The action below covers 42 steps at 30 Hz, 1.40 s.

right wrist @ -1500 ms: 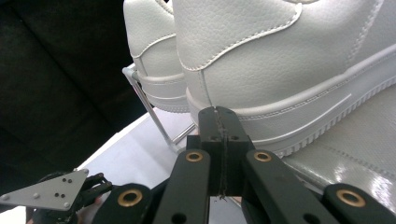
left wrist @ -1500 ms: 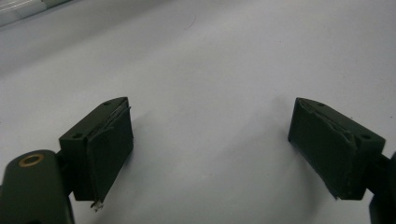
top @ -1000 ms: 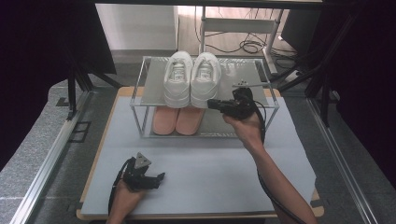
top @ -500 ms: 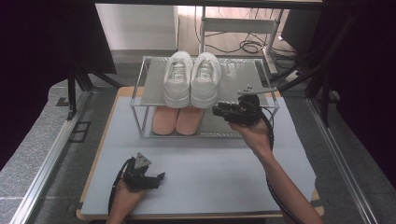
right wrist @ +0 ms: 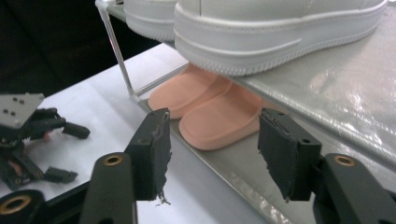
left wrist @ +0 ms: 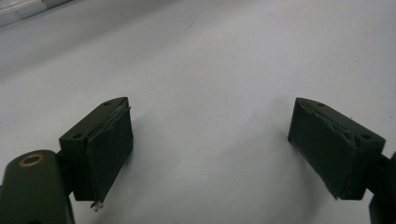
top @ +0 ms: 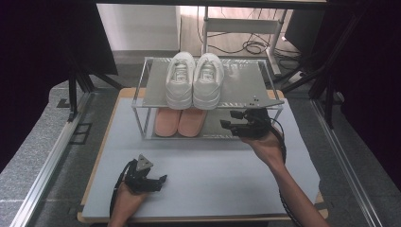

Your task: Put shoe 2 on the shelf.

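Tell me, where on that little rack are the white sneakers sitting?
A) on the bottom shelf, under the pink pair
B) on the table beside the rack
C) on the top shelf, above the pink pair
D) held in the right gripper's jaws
C: the white sneakers stand side by side on the rack's top shelf, with the pink pair on the lower shelf right beneath them.

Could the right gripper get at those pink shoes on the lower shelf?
Probably yes: the right gripper is open and empty beside the rack's open front, and nothing stands between it and the pink shoes.
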Available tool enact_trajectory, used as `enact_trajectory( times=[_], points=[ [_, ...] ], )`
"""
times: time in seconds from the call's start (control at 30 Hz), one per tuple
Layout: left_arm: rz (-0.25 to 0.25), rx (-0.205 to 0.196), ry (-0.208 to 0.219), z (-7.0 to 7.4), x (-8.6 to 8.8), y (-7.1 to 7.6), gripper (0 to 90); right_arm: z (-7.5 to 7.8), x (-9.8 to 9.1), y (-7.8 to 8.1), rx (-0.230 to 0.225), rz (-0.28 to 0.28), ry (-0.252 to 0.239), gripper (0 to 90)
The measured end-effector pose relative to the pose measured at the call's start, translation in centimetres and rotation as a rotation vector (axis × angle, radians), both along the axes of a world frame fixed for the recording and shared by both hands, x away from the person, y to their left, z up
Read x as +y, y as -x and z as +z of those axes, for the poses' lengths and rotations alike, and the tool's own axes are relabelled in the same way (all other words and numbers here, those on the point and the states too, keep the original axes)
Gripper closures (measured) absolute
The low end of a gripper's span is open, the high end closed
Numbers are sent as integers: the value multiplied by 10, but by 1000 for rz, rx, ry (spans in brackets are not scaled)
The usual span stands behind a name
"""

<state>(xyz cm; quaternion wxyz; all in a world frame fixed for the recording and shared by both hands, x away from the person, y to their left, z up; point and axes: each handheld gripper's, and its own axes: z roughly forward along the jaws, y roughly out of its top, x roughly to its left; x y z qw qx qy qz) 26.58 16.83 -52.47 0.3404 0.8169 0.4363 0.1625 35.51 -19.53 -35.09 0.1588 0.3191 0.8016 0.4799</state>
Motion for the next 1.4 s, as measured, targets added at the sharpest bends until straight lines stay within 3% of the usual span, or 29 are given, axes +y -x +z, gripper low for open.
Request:
enact_trajectory(
  times=[0.23,0.4,0.7,0.93,1.1,1.4],
  points=[
    [0,0,0,0,0,0,139,-7,-10,9,-2,9,-9,343],
    [0,0,0,0,0,0,139,-16,-15,19,-12,7,37,299],
    [0,-1,0,0,0,0,139,-36,-26,32,6,-8,56,230],
    [-5,2,-8,0,0,0,139,-56,-35,40,29,-20,78,160],
    [-4,2,-7,0,0,0,139,-79,-36,49,51,-26,102,127],
    [-5,2,-9,0,0,0,139,-108,-35,58,51,-25,159,58]
  ],
)
